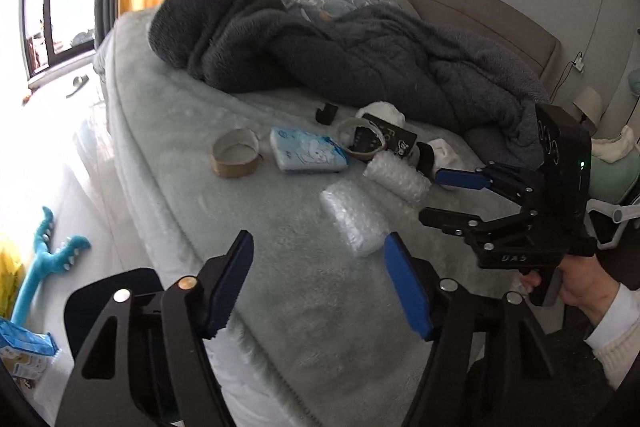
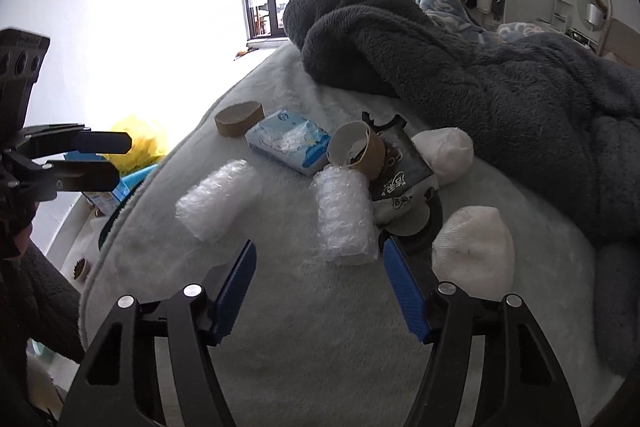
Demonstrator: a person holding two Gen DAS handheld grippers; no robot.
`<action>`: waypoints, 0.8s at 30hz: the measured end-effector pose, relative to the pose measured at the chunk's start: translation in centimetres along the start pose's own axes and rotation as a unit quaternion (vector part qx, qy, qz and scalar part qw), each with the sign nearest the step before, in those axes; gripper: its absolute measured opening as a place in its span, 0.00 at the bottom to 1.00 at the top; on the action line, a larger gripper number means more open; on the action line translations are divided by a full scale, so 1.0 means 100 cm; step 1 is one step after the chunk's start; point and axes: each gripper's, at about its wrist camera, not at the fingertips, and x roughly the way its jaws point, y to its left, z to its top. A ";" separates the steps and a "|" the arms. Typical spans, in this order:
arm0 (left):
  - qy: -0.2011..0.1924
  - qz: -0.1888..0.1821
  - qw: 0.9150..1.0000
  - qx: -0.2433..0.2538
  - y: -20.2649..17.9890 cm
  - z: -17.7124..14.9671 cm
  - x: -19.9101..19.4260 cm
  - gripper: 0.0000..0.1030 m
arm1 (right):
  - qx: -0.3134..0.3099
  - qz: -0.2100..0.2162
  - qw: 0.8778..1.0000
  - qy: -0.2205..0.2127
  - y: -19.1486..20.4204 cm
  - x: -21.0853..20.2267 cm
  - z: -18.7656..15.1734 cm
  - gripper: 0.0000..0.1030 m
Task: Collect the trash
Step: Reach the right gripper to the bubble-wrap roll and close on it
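On the bed [image 2: 320,327], two bubble-wrap rolls [image 2: 346,219] lie near; both grippers [image 2: 318,287] hover, jaws apart and empty. Straddle a roll fully, then squeeze gently.

Bare bed cover [image 2: 320,307] lies open nearest us; beyond, bubble-wrap rolls [image 2: 218,205], tape rings [image 2: 239,119] and a heaped grey blanket [image 2: 500,99] crowd the way.

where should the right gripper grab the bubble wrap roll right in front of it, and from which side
Grip the bubble wrap roll across its middle, coming down from above and the near end. It lies flat on the bed cover, long axis pointing away from the right gripper, so the open jaws probably straddle its soft, narrow width. Its far end touches the tape core, so stay near.
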 end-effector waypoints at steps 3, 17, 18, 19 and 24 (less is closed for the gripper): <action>0.021 -0.021 0.999 -0.015 -0.002 0.002 0.014 0.63 | -0.016 -0.008 1.000 0.002 0.000 0.004 0.000 0.62; 0.074 -0.048 0.994 -0.069 -0.007 0.011 0.061 0.54 | -0.048 -0.021 0.999 0.004 -0.003 0.014 0.009 0.62; 0.076 -0.051 0.993 -0.072 -0.006 0.012 0.063 0.51 | -0.049 -0.023 0.999 0.005 -0.002 0.015 0.010 0.62; 0.078 -0.053 0.993 -0.075 -0.005 0.012 0.065 0.46 | -0.049 -0.023 0.999 0.005 -0.002 0.016 0.011 0.62; 0.074 -0.049 0.993 -0.075 -0.002 0.012 0.064 0.39 | -0.046 -0.027 0.999 0.008 0.000 0.021 0.016 0.59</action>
